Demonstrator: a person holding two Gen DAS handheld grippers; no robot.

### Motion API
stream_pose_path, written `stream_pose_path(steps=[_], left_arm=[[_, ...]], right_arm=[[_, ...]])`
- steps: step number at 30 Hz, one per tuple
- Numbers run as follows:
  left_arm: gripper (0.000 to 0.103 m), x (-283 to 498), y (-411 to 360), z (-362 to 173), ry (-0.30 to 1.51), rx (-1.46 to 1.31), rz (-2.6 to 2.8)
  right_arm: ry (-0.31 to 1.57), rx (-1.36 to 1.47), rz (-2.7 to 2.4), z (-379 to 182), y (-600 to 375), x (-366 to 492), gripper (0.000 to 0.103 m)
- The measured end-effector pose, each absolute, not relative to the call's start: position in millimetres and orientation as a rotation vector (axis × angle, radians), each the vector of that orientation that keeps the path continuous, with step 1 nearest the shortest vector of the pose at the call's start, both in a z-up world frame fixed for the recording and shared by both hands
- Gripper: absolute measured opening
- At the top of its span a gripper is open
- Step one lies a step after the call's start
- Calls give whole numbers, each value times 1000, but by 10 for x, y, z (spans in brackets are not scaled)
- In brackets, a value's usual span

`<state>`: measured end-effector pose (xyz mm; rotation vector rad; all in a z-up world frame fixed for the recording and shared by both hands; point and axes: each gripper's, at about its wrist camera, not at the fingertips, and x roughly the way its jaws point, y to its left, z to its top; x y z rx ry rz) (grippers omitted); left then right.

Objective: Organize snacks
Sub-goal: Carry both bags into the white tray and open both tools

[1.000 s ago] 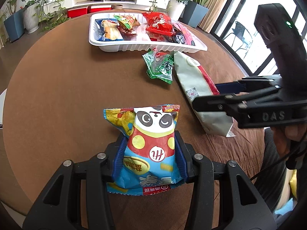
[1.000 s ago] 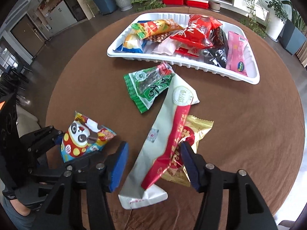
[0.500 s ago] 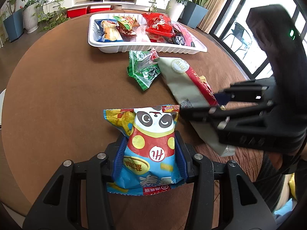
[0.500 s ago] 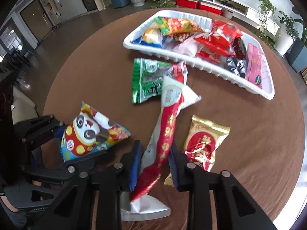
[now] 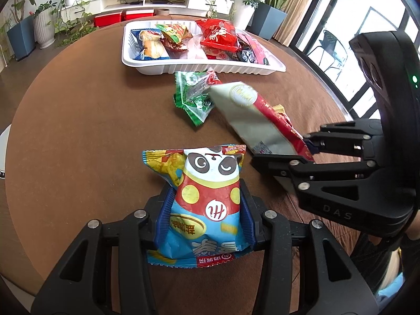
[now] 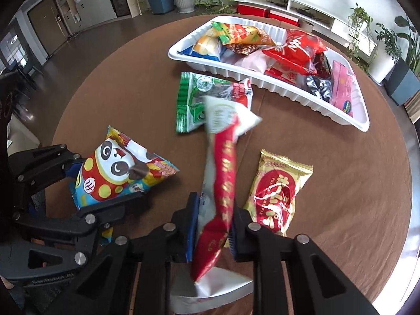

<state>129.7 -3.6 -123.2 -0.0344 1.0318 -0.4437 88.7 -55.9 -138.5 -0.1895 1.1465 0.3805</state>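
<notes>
My left gripper [image 5: 206, 215] is shut on a panda snack bag [image 5: 207, 202], held just above the brown table; it also shows in the right wrist view [image 6: 115, 173]. My right gripper [image 6: 211, 225] is shut on a long white and red snack bag [image 6: 220, 173] and lifts it off the table; the bag also shows in the left wrist view [image 5: 252, 115]. A white tray [image 6: 262, 81] with several snacks sits at the far side. A green snack bag [image 6: 197, 99] lies in front of it and a gold and red bag [image 6: 278, 191] lies to the right.
The round brown table [image 5: 78, 136] fills both views. The tray [image 5: 199, 67] is far ahead in the left wrist view, with the green bag [image 5: 194, 97] before it. Potted plants and a low white shelf stand beyond the table.
My right gripper closed on the long white and red bag and raised it, swinging its far end towards the green bag. The left gripper kept hold of the panda bag and stayed put.
</notes>
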Motion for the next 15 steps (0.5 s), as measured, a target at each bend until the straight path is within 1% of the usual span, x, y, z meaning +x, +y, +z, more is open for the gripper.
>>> stream_pose_path(steps=[6,15], left_arm=[[38,1294,-43,-1222,1023,-31,-444],[38,1268,-36,-1059,988,-40,-459]], right_arm=[[1100,-101,387,-1283,-772,713,19],[1034,56,416,-994,-1023,656,19]])
